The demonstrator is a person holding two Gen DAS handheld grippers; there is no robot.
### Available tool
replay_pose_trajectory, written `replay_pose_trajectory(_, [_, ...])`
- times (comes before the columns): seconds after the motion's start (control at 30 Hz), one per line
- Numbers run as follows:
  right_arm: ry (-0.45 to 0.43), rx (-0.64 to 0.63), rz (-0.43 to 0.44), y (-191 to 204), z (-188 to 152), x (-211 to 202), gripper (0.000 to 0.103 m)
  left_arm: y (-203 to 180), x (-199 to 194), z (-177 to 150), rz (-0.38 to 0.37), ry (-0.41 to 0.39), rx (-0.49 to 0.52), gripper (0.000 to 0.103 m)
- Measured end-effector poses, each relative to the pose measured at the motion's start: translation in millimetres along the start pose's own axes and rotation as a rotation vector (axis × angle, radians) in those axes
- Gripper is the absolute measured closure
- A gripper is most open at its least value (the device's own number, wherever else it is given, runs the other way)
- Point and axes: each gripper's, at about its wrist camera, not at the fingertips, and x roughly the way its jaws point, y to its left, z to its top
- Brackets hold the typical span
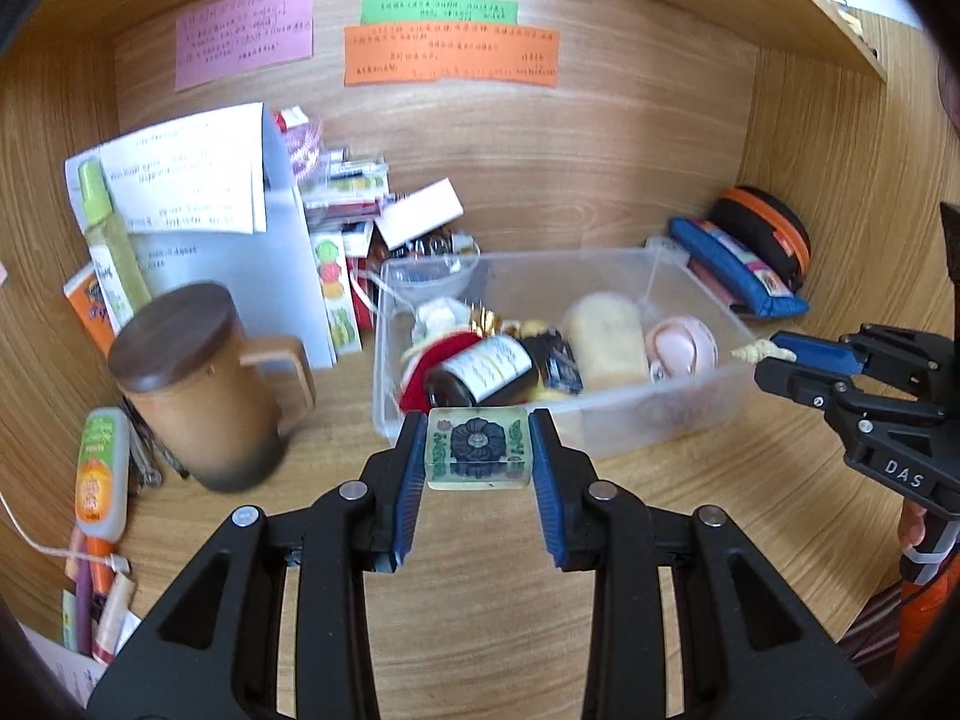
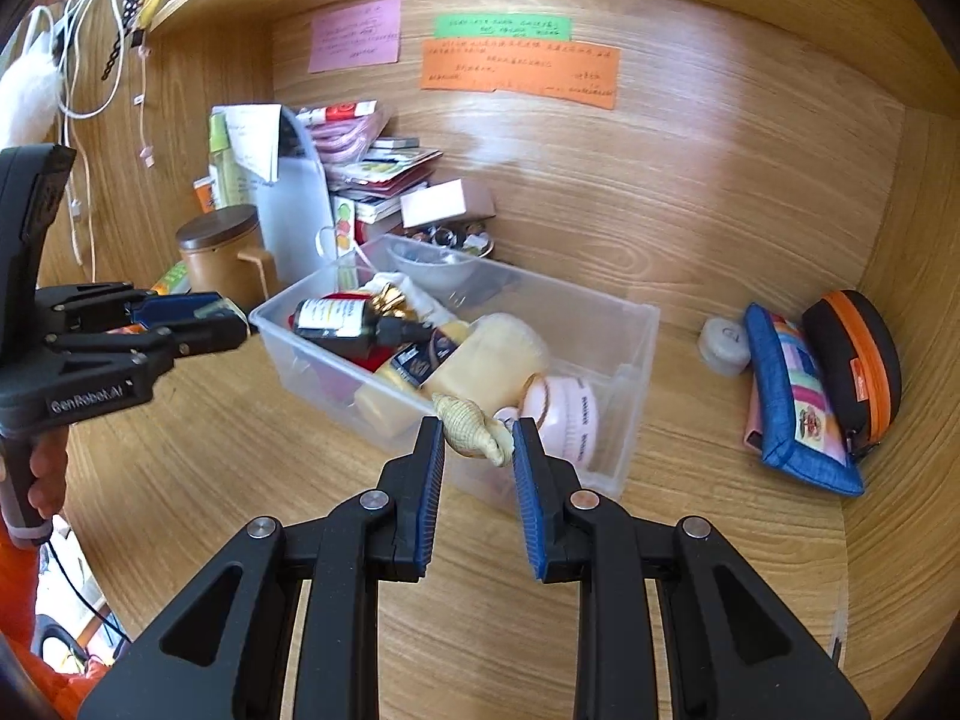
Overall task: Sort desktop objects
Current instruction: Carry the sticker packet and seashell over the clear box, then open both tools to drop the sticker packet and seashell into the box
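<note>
carry both pieces over the clear plastic bin (image 1: pixel 690 414) before letting go: lift high enough to clear its near wall, then part the jaws low over a bare gap so nothing bounces off the brown bottle (image 1: pixel 480 369) or the pink round case (image 2: pixel 561 411) already inside. best released one at a time, tile first, to avoid the two tools crowding each other over the rim. left gripper (image 1: pixel 477 456) level, pointing at the bin's near wall, jaws closed on a translucent flower-printed tile (image 1: pixel 477 450) held flat between the blue pads, just short of the bin. right gripper (image 2: pixel 477 447) coming in from the right corner, tilted slightly down, jaws clamped on a small spiral seashell (image 2: pixel 471 429) hanging just over the near rim. lidded brown mug (image 1: pixel 204 384) close at left, worth avoiding
</note>
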Motion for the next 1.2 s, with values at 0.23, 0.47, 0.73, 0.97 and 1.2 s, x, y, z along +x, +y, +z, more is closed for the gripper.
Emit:
replay_pose_trajectory(0.23, [-0.004,0.015,-0.011,-14.4,10.5,10.1,0.082,-6.3,7.8,25.6,-0.019,-0.022,0.02,0.07])
replay_pose_trajectory(0.47, [0.012,0.014,0.001,-20.7,14.2,26.3,0.082,-20.9,30.5,38.2,-0.053,-0.001,0.043,0.07])
replay_pose_trajectory(0.73, [0.051,0.002,0.023,-22.2,12.9,51.5,0.082,-34.0,58.1,40.3,-0.088,0.048,0.073,0.07])
replay_pose_trajectory(0.97, [0.075,0.006,0.043,-26.1,10.8,68.3,0.082,-41.0,80.2,40.8,-0.097,0.09,0.091,0.07])
replay_pose_trajectory(1.2, [0.058,-0.015,0.033,-23.8,11.1,69.0,0.082,-39.4,85.1,39.1,-0.1,0.093,0.079,0.07])
